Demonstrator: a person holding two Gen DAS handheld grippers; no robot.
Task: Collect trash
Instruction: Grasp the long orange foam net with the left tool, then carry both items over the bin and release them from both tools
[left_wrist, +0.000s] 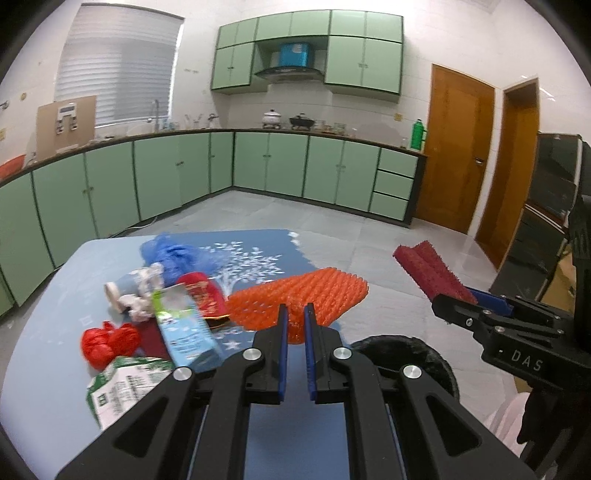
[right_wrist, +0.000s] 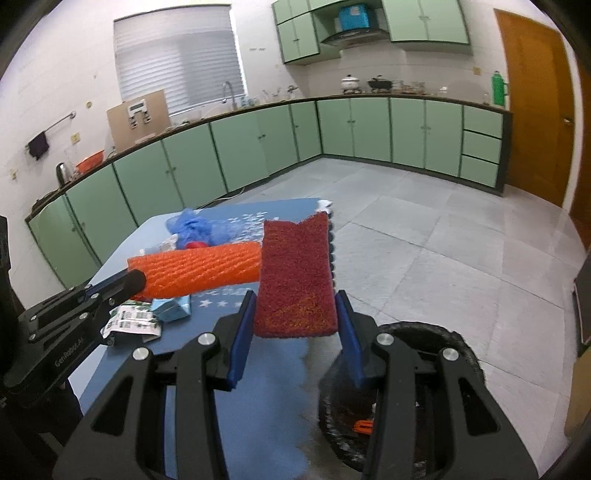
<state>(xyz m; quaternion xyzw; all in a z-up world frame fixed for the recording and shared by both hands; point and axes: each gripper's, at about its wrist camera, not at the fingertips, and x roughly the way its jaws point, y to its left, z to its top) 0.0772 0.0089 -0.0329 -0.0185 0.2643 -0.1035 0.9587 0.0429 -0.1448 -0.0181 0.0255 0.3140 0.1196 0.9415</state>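
My left gripper (left_wrist: 295, 325) is shut on an orange foam net sleeve (left_wrist: 299, 297) and holds it above the blue table (left_wrist: 55, 295); the sleeve also shows in the right wrist view (right_wrist: 199, 271). My right gripper (right_wrist: 295, 325) is shut on a dark red scouring pad (right_wrist: 295, 273), held over a black trash bin (right_wrist: 461, 354). In the left wrist view the pad (left_wrist: 428, 271) sticks out of the right gripper (left_wrist: 476, 301). On the table lie a blue milk carton (left_wrist: 186, 325), a red plastic bag (left_wrist: 107, 341), a green-white carton (left_wrist: 122, 384), blue mesh (left_wrist: 177, 254) and crumpled tissue (left_wrist: 144, 288).
The bin's rim (left_wrist: 406, 347) sits just off the table's right edge. A red pouch (left_wrist: 203, 295) lies behind the milk carton. Green kitchen cabinets (left_wrist: 258, 162) line the far walls, with tiled floor (right_wrist: 443, 240) between. Wooden doors (left_wrist: 458, 147) stand at the right.
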